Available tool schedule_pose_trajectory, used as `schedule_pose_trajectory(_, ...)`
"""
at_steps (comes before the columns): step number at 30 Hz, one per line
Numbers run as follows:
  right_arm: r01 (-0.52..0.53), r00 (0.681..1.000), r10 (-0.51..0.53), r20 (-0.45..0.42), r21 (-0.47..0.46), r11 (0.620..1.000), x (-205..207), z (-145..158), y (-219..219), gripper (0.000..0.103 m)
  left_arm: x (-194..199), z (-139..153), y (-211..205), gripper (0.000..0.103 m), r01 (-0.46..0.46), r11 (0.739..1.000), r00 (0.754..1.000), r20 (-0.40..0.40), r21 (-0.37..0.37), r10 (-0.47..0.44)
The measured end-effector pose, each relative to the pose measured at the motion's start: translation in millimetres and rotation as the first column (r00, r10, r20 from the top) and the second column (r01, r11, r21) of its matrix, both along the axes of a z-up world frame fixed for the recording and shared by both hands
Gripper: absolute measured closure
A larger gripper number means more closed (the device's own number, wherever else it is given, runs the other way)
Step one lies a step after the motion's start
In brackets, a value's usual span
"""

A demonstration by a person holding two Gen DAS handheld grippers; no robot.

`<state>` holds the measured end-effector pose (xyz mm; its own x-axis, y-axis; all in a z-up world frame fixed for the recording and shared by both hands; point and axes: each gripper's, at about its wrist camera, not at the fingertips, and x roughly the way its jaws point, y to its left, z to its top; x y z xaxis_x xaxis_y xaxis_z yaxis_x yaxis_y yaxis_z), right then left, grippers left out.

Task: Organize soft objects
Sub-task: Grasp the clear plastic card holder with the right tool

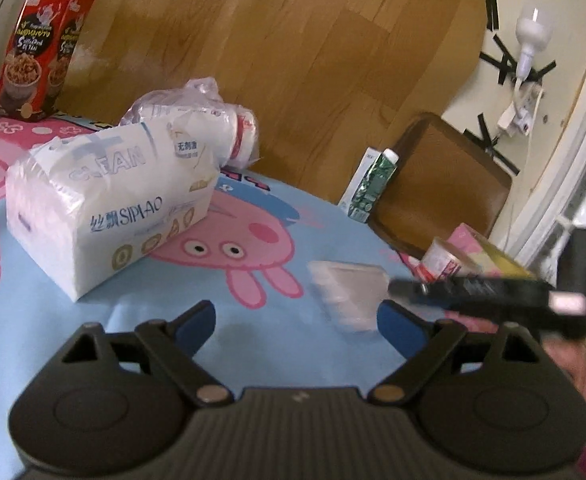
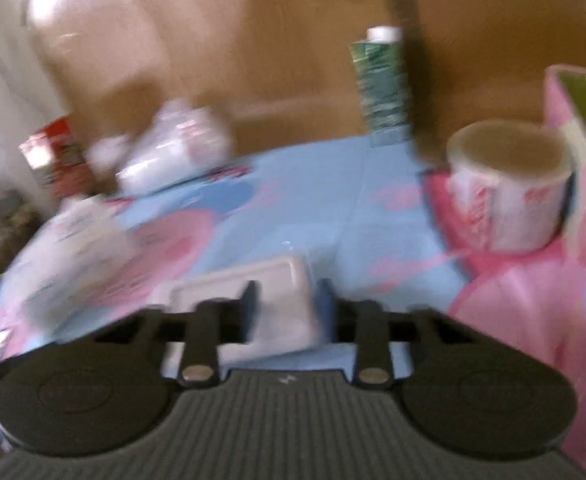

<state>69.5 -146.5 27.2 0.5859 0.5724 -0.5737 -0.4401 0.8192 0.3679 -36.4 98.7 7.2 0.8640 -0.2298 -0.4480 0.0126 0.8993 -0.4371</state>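
Wood-grain floor behind; the bench carries a blue-and-pink cartoon cloth [image 1: 285,208]. Left gripper [image 1: 295,316] hovers low over the cloth, jaws wide, nothing between them. Large tissue pack [image 1: 105,208] lies ahead and to its left, with a bagged bundle of tissue rolls [image 1: 209,120] just behind it and a red snack box [image 1: 37,52] at the far corner. Small clear-wrapped tissue packet [image 2: 269,292] sits near the front edge. Right wrist view, blurred: right gripper [image 2: 287,312] has its jaws narrow, one on each side of the packet, pads apparently pressing it. Green carton [image 2: 383,84] stands at the far edge; paper cup [image 2: 509,188] stands beside a pink box [image 2: 581,208] on the right.
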Motion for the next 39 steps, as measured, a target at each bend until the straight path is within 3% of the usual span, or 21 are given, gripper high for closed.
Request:
schedule_pose_trajectory(2, -0.172, 0.985, 0.171, 0.015, 0.073, 0.982, -35, 3, 2, 0.078, -1, -1, 5, 0.010, 0.004, 0.999, 1.000, 0.001, -0.039, -0.004)
schedule_pose_trajectory(5, -0.251, 0.959, 0.251, 0.135, -0.022, 0.968, -86, 7, 10, 0.075, 3, -3, 13, 0.010, 0.007, 0.995, 1.000, -0.009, -0.098, -0.008)
schedule_pose_trajectory(9, -0.207, 0.938, 0.231, 0.257, -0.118, 0.971, -106, 7, 12, 0.041, 3, -8, 24, 0.010, -0.008, 0.985, 1.000, -0.017, -0.171, 0.005)
schedule_pose_trajectory(11, -0.208, 0.938, 0.233, 0.258, -0.121, 0.971, -97, 6, 15, 0.025, 2, -10, 29, 0.010, -0.022, 0.980, 1.000, -0.021, -0.199, 0.018)
schedule_pose_trajectory(12, -0.224, 0.934, 0.248, 0.257, -0.120, 0.967, -93, 5, 19, 0.011, 2, -11, 30, 0.010, -0.027, 0.977, 0.999, -0.021, -0.210, 0.024)
schedule_pose_trajectory(13, -0.249, 0.926, 0.273, 0.260, -0.122, 0.961, -88, 3, 21, 0.005, 2, -12, 32, 0.010, -0.031, 0.975, 0.999, -0.021, -0.219, 0.028)
schedule_pose_trajectory(15, -0.283, 0.908, 0.320, 0.271, -0.167, 0.945, -81, 0, 34, 0.005, 2, -12, 32, 0.009, -0.036, 0.974, 0.999, -0.022, -0.222, 0.032)
schedule_pose_trajectory(20, -0.300, 0.907, 0.359, 0.221, -0.260, 0.918, -47, -9, 68, 0.005, 3, -10, 26, 0.009, -0.036, 0.983, 0.999, -0.023, -0.180, 0.033)
schedule_pose_trajectory(22, -0.305, 0.910, 0.365, 0.195, -0.281, 0.910, -42, -14, 73, 0.015, 4, -9, 23, 0.009, -0.034, 0.987, 0.999, -0.027, -0.160, 0.030)
schedule_pose_trajectory(23, -0.306, 0.913, 0.363, 0.189, -0.271, 0.913, -43, -14, 71, 0.019, 5, -9, 22, 0.009, -0.032, 0.988, 0.999, -0.028, -0.152, 0.028)
schedule_pose_trajectory(24, -0.311, 0.917, 0.359, 0.175, -0.250, 0.917, -45, -13, 67, 0.031, 5, -9, 20, 0.009, -0.028, 0.989, 0.999, -0.029, -0.144, 0.024)
schedule_pose_trajectory(25, -0.298, 0.927, 0.338, 0.164, -0.230, 0.927, -48, -12, 62, 0.033, 5, -9, 19, 0.009, -0.024, 0.990, 0.999, -0.030, -0.139, 0.020)
schedule_pose_trajectory(34, -0.161, 0.966, 0.181, 0.186, -0.116, 0.980, -112, -18, 31, 0.034, 9, -6, 7, 0.009, 0.033, 0.997, 0.999, -0.039, -0.074, -0.036)
schedule_pose_trajectory(39, -0.150, 0.975, 0.156, 0.161, -0.045, 0.988, -108, -20, 26, 0.034, 6, -3, -6, 0.009, 0.061, 0.998, 0.998, -0.025, 0.009, -0.061)
